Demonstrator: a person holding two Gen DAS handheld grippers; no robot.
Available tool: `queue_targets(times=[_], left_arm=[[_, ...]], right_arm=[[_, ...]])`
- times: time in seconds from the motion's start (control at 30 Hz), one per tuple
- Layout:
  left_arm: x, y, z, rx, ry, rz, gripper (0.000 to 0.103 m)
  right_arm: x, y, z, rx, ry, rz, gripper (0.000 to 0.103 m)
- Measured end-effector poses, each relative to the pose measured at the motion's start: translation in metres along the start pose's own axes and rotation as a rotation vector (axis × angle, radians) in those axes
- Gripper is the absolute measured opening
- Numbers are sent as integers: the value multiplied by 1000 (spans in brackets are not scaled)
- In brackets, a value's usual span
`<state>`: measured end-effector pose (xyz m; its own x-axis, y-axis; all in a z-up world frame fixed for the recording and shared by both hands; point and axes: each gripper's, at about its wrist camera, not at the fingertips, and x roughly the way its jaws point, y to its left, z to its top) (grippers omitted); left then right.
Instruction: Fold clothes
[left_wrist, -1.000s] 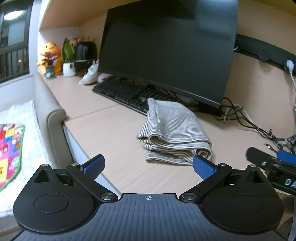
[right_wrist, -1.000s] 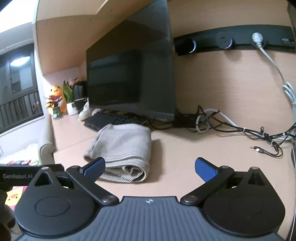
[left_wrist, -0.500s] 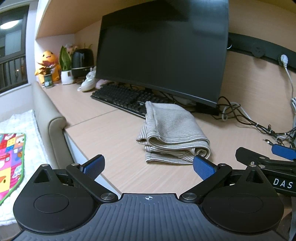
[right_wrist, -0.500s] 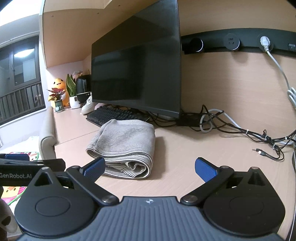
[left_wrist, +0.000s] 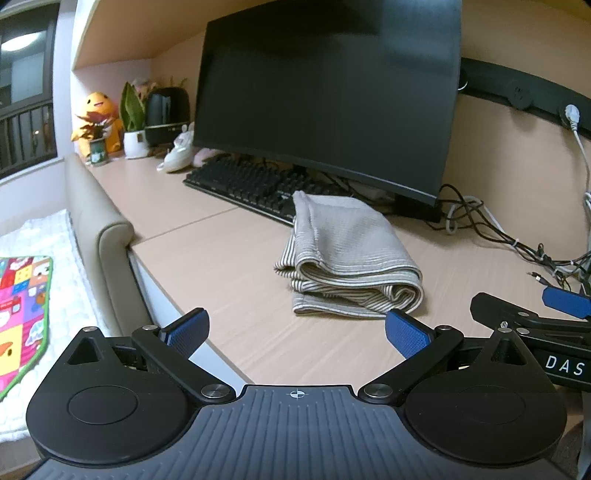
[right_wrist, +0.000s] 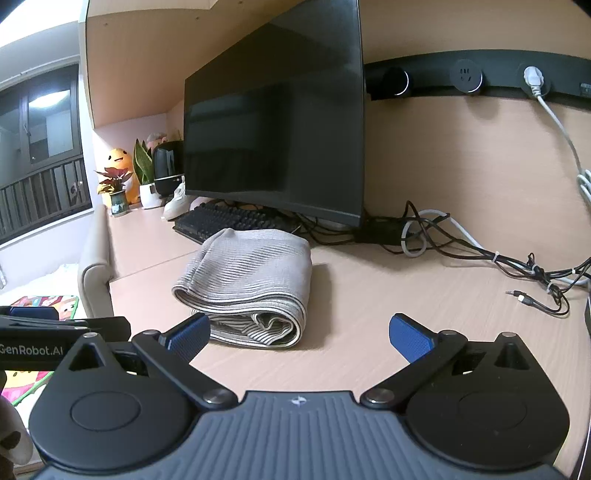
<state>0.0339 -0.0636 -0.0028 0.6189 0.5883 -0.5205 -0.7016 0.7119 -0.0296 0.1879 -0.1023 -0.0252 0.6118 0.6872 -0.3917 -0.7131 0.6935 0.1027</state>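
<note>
Wooden desk (left_wrist: 229, 266) (folded garment (left_wrist: 351, 254) atop)

Folded garment (left_wrist: 347, 254) lies on desk (left_wrist: 221, 266), before keyboard (left_wrist: 240, 184) and monitor (left_wrist: 325, 92).

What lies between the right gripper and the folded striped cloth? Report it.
Only bare desk: in the right wrist view, nothing sits between the right gripper and the striped cloth; the jaws are open.
</note>
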Motion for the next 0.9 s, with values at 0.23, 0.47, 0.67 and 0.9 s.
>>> queue_targets(times=[0.23, 0.47, 0.67, 0.9], left_arm=[[1, 3, -1, -6, 13, 0, 103], [3, 4, -4, -17, 42, 0, 103], [3, 4, -5, -19, 48, 2, 103], [5, 4, -5, -18, 55, 0, 103]], right_arm=[[2, 1, -1, -2, 16, 2, 103], [4, 2, -3, -6, 34, 1, 103], [5, 1, -4, -3, 43, 6, 103], [6, 1, -4, -3, 51, 6, 103]])
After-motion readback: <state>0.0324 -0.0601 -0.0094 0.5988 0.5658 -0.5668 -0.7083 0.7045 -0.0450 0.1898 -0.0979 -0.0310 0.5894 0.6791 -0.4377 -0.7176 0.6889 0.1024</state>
